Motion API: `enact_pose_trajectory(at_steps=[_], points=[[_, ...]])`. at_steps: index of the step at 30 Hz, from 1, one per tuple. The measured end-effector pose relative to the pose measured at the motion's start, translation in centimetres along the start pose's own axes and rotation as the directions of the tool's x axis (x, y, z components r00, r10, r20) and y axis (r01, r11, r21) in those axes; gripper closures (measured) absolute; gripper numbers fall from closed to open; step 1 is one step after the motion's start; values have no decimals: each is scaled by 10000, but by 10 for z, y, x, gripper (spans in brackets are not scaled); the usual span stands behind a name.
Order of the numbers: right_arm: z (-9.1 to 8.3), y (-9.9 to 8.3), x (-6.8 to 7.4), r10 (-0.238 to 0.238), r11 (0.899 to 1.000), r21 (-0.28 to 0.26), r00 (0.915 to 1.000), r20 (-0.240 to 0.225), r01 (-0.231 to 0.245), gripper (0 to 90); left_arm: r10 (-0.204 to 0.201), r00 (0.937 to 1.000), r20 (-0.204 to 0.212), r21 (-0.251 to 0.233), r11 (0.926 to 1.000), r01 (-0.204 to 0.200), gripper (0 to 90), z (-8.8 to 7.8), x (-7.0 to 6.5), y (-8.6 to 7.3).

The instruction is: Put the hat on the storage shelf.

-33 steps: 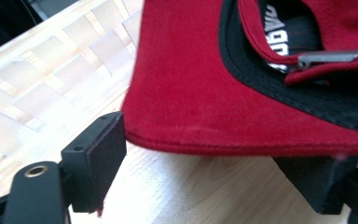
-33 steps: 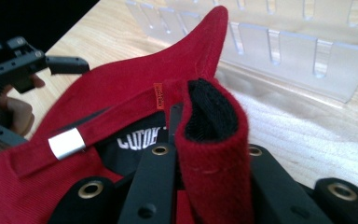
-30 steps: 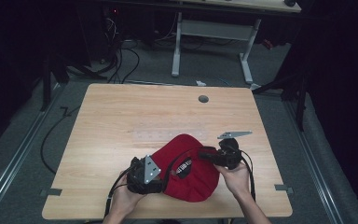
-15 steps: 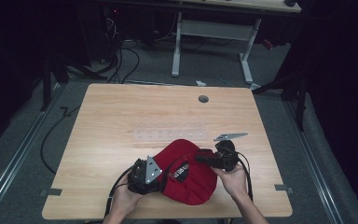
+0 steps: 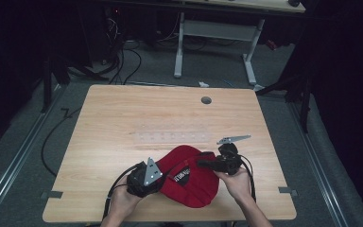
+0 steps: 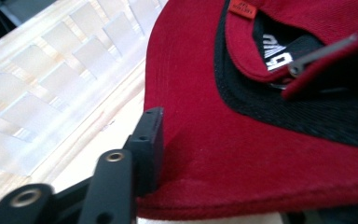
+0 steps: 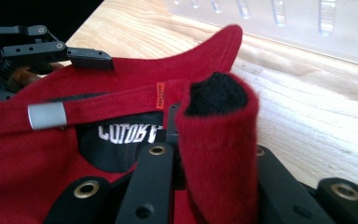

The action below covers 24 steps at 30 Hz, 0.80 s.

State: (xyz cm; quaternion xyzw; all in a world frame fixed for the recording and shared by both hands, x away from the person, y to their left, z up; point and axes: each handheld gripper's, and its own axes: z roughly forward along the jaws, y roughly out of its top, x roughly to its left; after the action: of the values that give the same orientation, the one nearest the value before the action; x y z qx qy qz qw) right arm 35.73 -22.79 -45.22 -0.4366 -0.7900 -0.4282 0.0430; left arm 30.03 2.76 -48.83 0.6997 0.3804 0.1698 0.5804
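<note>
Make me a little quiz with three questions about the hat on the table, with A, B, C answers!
1. Where on the table does the cap lie?
A. near the person's edge
B. at the far edge
C. over the round hole

2. What colour is the cap's outside?
A. blue
B. red
C. yellow

3. What is the right gripper doing?
A. hanging open above the table
B. pinching a fold of the cap
C. lying flat on the table

Answers:
1 A, the high view shows it between the two hands at the near edge.
2 B, the cloth is red in every view.
3 B, the right gripper view shows red cloth clamped between its jaws.
</note>
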Motion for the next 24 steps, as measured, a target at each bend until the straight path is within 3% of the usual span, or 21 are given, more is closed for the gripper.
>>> enact_pose_trajectory(at_steps=[6,15,21,24], points=[[0,2,0,-30,9997,-223,9997,-262,24,797,-425,9984,367,109,9991,421,629,-7,2,8],[-1,5,-1,-35,9979,-641,9989,-471,5,751,-336,9966,746,309,9990,314,714,-13,-4,16],[-1,9,0,40,9947,-1028,9987,-499,-91,650,-227,9956,913,516,9985,181,763,-14,-6,18],[-5,10,-4,310,9900,-1360,9985,-461,-370,568,-83,9959,900,627,9980,27,794,-13,-8,18]])
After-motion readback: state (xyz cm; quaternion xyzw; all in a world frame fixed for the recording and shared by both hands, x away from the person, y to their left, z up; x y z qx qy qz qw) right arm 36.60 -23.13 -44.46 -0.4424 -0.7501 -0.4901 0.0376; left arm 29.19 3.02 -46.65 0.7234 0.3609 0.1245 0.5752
